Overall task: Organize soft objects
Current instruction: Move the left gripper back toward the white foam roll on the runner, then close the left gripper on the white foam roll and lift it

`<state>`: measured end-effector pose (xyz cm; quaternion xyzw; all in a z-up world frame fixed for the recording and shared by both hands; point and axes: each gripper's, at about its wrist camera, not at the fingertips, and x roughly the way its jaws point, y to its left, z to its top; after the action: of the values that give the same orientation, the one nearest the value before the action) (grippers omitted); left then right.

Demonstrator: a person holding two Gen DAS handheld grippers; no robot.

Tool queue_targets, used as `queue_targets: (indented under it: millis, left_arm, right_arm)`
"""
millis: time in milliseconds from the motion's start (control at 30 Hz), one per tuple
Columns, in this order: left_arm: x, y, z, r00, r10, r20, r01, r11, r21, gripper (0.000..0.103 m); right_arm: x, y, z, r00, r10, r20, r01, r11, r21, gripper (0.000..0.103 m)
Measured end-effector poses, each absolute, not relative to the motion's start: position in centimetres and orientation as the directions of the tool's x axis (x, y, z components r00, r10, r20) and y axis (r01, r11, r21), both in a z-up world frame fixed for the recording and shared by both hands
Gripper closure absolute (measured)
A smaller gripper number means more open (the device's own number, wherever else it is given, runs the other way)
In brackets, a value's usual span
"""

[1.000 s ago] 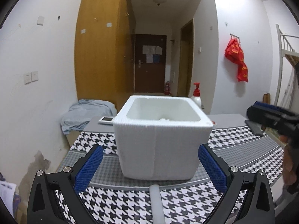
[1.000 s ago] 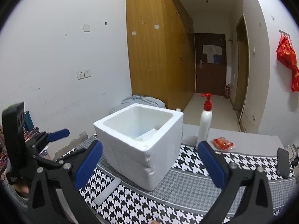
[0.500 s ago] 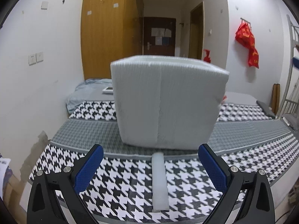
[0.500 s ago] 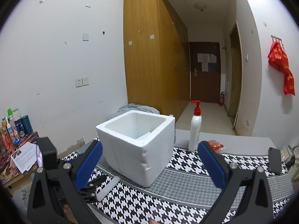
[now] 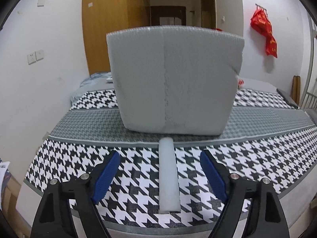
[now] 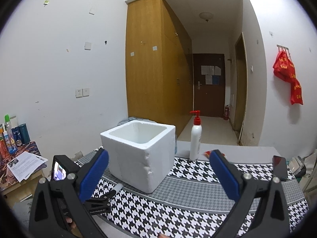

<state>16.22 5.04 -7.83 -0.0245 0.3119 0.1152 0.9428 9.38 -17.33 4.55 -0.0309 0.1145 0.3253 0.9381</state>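
Observation:
A white foam strip (image 5: 168,176) lies lengthwise on the houndstooth cloth (image 5: 69,158), its far end close to the white foam box (image 5: 174,83). My left gripper (image 5: 160,155) is low over the cloth with the strip between its blue pads (image 5: 107,176). Its jaws are closing, and a gap remains on each side of the strip. In the right wrist view my right gripper (image 6: 159,153) hangs open and empty, facing the open-topped foam box (image 6: 138,152). The left gripper (image 6: 99,200) shows at lower left, with the strip's end (image 6: 118,187) beyond it.
A white pump bottle (image 6: 195,140) with a red top stands behind the box, next to a small red packet (image 6: 207,153). A dark phone (image 6: 279,166) lies at the cloth's right edge. Bottles (image 6: 11,136) and papers (image 6: 25,164) crowd a low table at left.
My left gripper sank toward the cloth and the strip came between its fingers, which narrowed. The right gripper shifted sideways and the box now looks smaller and more central.

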Motion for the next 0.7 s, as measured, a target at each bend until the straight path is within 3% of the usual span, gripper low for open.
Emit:
queue_targets:
  millis: [300, 333, 700]
  left_arm:
    - [16.7, 4.4, -10.0, 0.739, 0.204, -0.642, -0.225, 0.973, 0.051, 0.039]
    - [16.7, 4.4, -10.0, 0.736, 0.202, -0.646, -0.224, 0.973, 0.049, 0.046]
    - [16.6, 3.5, -11.1, 0.718, 0.179, -0.673, -0.219, 0.975, 0.027, 0.056]
  right_arm:
    - [7.2, -19.2, 3.7, 0.768, 0.604, -0.213, -0.611, 0.791, 0.037, 0.0]
    - [6.9, -19.3, 3.7, 0.773, 0.599, -0.21, -0.607, 0.794, 0.032, 0.0]
    - [5.2, -20.3, 3.5, 0.786, 0.586, -0.195, -0.592, 0.805, 0.035, 0.0]
